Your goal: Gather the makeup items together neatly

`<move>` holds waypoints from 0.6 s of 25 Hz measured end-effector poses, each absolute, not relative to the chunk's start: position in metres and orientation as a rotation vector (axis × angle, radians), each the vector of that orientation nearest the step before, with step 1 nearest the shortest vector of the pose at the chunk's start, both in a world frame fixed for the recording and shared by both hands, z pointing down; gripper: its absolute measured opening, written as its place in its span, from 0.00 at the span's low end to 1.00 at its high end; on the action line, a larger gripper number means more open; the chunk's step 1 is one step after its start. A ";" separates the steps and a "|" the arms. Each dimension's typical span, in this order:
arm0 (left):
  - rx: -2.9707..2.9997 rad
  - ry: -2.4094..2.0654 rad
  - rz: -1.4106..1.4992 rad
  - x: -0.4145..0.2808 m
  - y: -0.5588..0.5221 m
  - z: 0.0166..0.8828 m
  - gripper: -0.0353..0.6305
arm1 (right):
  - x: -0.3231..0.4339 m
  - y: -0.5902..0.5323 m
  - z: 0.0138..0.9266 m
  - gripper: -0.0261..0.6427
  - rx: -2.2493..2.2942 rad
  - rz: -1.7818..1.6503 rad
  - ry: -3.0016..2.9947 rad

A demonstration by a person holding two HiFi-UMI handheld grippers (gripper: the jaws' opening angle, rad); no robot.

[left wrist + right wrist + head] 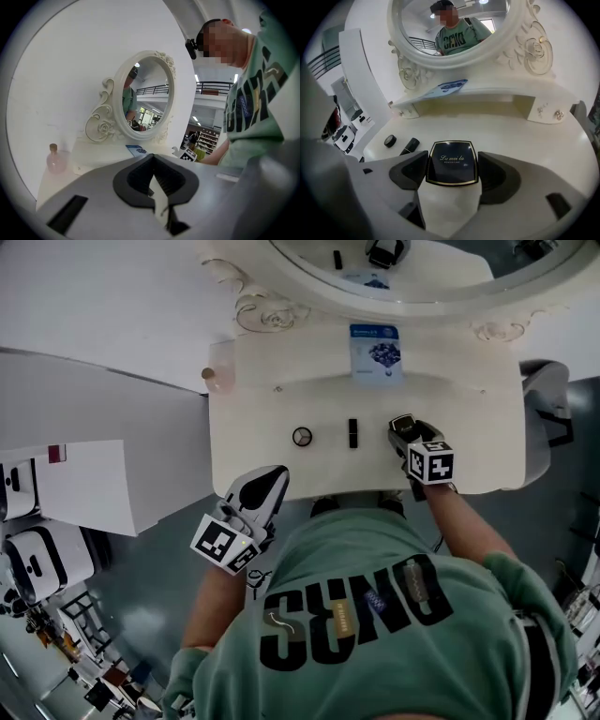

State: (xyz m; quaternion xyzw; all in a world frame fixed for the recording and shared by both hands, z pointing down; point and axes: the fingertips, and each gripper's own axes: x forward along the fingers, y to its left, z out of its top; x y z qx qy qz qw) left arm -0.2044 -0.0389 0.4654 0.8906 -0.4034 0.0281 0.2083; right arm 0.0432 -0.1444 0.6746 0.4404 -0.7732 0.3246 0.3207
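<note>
Compact (452, 162), clamped by its smooth edges in the right tongs (405, 432), may slip, or knock the lipstick (411, 145) to their left rolling; left tongs (153, 180) are clenched, empty.

Bench (281, 409) occupies centre frame in the head view. Mirror (394, 298) stands at top centre, at the bench's back. Below it, on the raised shelf: card (376, 351) at centre, bottle (214, 377) at the left end. On the bench in a row, left to right: pot (302, 436), lipstick (352, 432), compact (403, 424). Compact sits between the right claw's (405, 429) jaws. Left claw (274, 474) is at the bench's front edge, lower left of the pot.
</note>
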 end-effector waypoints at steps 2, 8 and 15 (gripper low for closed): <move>2.483 -1.109 0.093 -0.200 -0.039 0.465 0.06 | 0.043 -0.143 0.683 0.52 1.192 0.833 -2.005; 2.471 -1.114 0.109 -0.198 -0.031 0.468 0.06 | 0.044 -0.142 0.699 0.53 1.284 0.933 -1.934; 2.459 -1.114 0.123 -0.199 -0.034 0.476 0.06 | 0.043 -0.145 0.672 0.56 1.305 1.170 -1.988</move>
